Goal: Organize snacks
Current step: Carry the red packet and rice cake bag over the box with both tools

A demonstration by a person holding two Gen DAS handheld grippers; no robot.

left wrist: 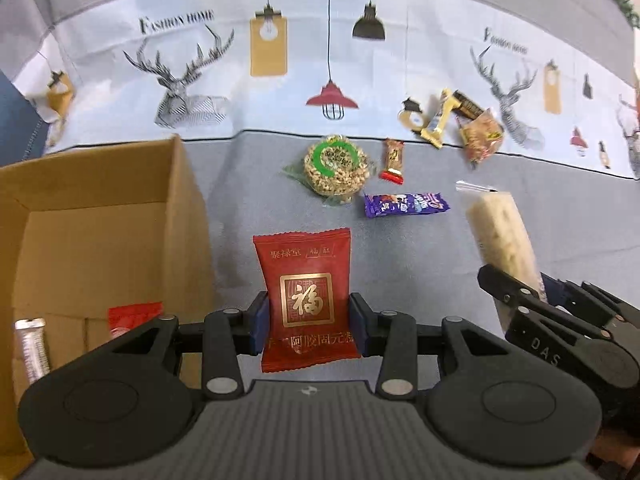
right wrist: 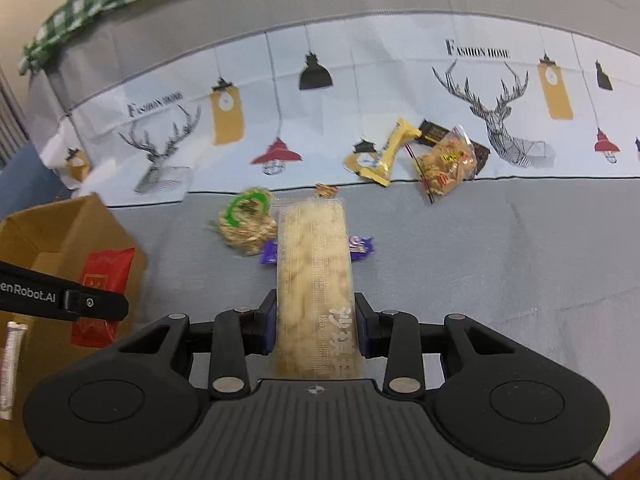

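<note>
Box: sitting open to the left of the left gripper's fingers, holding a small red packet and a silver stick.
Left gripper: its fingers are clenching a red packet, which is sticking out forward between them.
Round rice cake: lying ahead of the left fingers, with a small red candy just to its right.
Purple bar: lying ahead and right of the left fingers.
Right gripper: its fingers are grasping a long pale cracker pack, which is reaching forward over the purple bar.
Far pile: a yellow wrapper, a dark bar and an orange snack bag are resting together ahead and right of the right fingers, on the printed cloth.
</note>
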